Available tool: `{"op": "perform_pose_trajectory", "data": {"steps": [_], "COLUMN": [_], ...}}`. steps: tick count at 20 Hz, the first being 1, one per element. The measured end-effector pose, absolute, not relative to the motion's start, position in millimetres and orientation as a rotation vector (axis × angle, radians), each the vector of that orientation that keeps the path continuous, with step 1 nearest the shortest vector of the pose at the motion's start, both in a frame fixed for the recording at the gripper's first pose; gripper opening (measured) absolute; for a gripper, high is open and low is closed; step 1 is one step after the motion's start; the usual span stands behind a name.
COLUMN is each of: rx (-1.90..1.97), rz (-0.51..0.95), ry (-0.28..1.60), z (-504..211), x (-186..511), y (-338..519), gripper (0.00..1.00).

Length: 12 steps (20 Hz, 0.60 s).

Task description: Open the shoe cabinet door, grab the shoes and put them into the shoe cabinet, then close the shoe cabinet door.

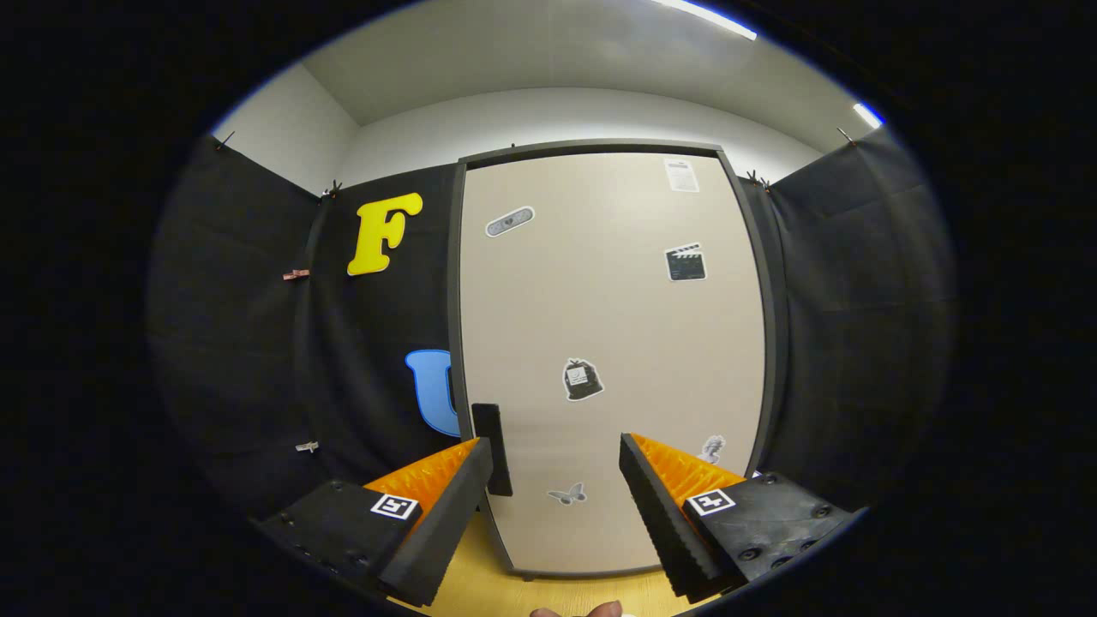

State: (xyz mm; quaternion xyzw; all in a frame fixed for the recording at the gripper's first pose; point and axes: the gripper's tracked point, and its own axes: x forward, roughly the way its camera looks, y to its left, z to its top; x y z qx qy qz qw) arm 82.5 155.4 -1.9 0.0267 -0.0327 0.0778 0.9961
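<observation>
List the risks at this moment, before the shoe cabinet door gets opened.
1. The open gripper is not centred on the black handle, which sits just by the left fingertip; closing now would likely miss it.
2. The handle is slim, so a partial pinch could slip.
3. The cabinet door is close ahead; pushing forward could bump it.

The shoe cabinet door (600,343) looks like smooth matt beige laminate in a dark grey frame, with flat paper-like stickers (583,379) on it. Its black handle (493,447) looks like matt plastic. The hand-held gripper (555,471), jaws apart, has ribbed black foam-like pads (651,497) on orange plastic. The floor (506,587) looks like pale, lightly sheened wood.
</observation>
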Motion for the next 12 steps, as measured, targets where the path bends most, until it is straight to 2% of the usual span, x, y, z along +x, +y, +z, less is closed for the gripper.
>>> {"op": "perform_pose_trajectory", "data": {"steps": [12], "rx": [0.022], "rz": [0.161], "ry": [0.027], "z": [-69], "x": [180], "y": [224], "gripper": [0.98]}}
